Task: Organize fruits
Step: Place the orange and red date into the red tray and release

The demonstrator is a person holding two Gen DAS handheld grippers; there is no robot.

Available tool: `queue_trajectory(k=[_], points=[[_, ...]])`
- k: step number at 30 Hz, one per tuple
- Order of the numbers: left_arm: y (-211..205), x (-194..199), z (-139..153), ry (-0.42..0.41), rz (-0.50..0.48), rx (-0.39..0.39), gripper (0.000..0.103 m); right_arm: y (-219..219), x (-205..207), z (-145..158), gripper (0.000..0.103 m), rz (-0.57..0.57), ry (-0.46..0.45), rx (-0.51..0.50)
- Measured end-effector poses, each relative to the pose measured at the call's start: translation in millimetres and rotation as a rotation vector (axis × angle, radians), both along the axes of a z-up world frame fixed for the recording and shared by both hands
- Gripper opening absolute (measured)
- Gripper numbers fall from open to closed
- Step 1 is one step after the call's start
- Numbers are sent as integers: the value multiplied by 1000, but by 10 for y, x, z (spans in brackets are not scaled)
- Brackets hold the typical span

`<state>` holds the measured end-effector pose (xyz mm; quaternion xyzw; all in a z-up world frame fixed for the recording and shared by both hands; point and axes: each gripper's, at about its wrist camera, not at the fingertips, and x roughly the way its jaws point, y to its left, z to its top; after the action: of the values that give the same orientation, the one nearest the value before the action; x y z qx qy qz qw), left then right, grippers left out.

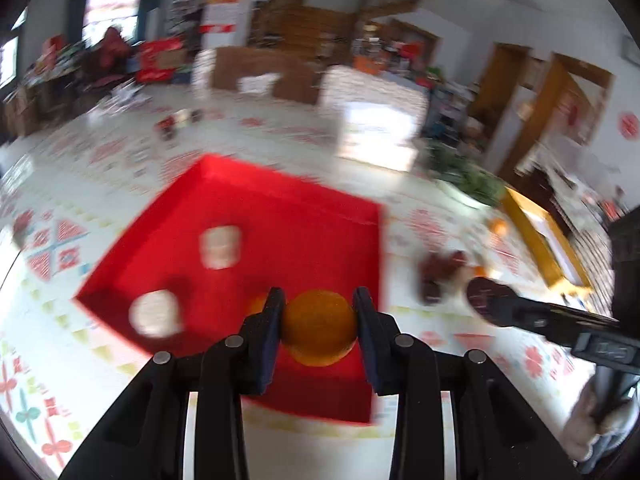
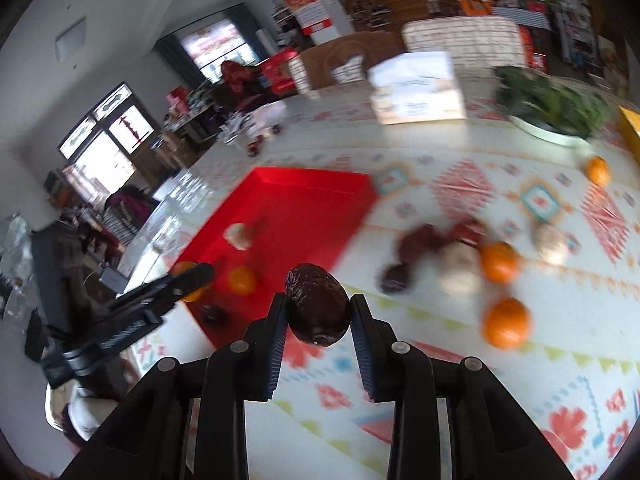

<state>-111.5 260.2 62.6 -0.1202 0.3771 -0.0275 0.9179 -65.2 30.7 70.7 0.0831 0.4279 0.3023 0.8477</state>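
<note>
My left gripper [image 1: 319, 314] is shut on an orange [image 1: 319, 326] and holds it above the near part of the red tray [image 1: 288, 216]. Two pale round fruits [image 1: 220, 246] lie in the tray, and a second orange [image 1: 258, 305] peeks out behind my left finger. My right gripper [image 2: 318, 316] is shut on a dark wrinkled date [image 2: 318, 310], above the tablecloth just right of the red tray [image 2: 304, 208]. The tray also holds a pale fruit [image 2: 239, 236], an orange [image 2: 242, 280] and a dark date [image 2: 212, 314]. The left gripper [image 2: 192, 280] shows at the tray's left side.
Loose fruit lies on the patterned tablecloth right of the tray: dark dates [image 2: 416, 244], pale round fruits [image 2: 458, 266], several oranges [image 2: 506, 322]. A plate of greens [image 2: 548, 104], a white box [image 2: 416, 88] and a yellow box [image 1: 544, 236] stand further back.
</note>
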Motion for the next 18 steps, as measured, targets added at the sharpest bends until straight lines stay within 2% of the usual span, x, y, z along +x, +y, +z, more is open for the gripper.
queue_trajectory(k=[3, 9, 15, 18], points=[[255, 48, -161, 47, 56, -5, 34, 362, 106, -43, 35, 46, 6, -35], [371, 146, -330, 82, 59, -3, 34, 944, 346, -266, 35, 94, 33, -103], [509, 239, -384, 85, 94, 16, 34, 1221, 543, -433, 35, 102, 47, -149], [568, 249, -383, 79, 102, -3, 36, 1277, 591, -470, 35, 101, 52, -149]])
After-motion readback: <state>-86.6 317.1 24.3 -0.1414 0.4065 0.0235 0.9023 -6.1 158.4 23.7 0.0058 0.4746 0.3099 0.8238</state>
